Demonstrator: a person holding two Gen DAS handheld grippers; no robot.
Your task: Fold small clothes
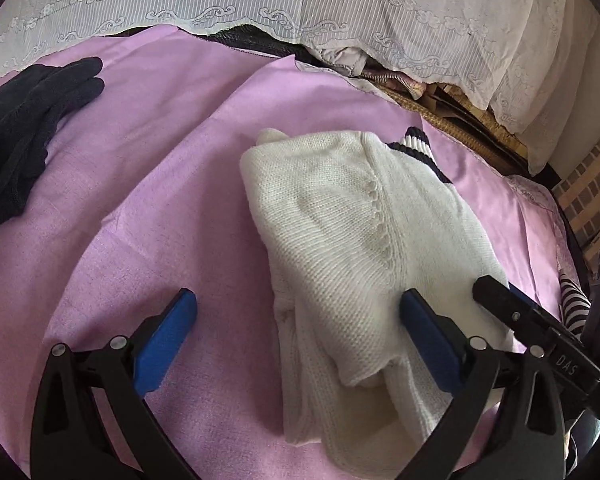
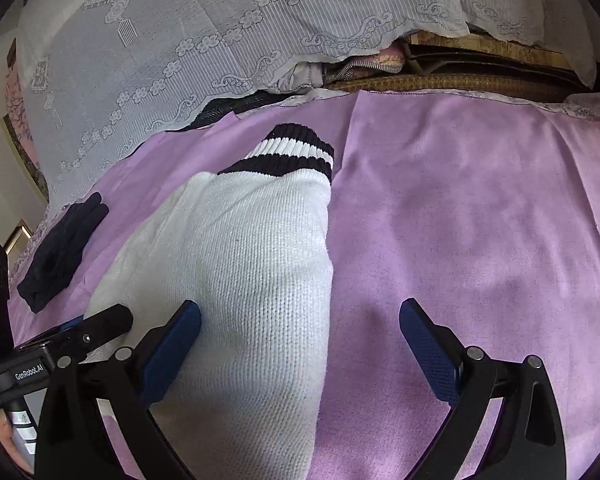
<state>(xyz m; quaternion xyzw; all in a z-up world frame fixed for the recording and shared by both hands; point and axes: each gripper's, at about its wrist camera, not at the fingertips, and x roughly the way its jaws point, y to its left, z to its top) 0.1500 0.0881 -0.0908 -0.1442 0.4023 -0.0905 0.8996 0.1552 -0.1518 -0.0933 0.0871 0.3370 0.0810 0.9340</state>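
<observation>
Sweater [image 2: 252, 280] | lengthwise away, striped cuff far | both tongs open

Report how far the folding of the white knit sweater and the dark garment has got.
Done: the white knit sweater lies folded into a narrow bundle on the purple cloth. In hand: nothing; the left hand-held gripper and right hand-held gripper are both open over it. Left: the dark garment lies crumpled, unfolded.

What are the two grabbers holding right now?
Nothing. The left gripper and right gripper are both open over the white knit garment, not pinching it.
</observation>
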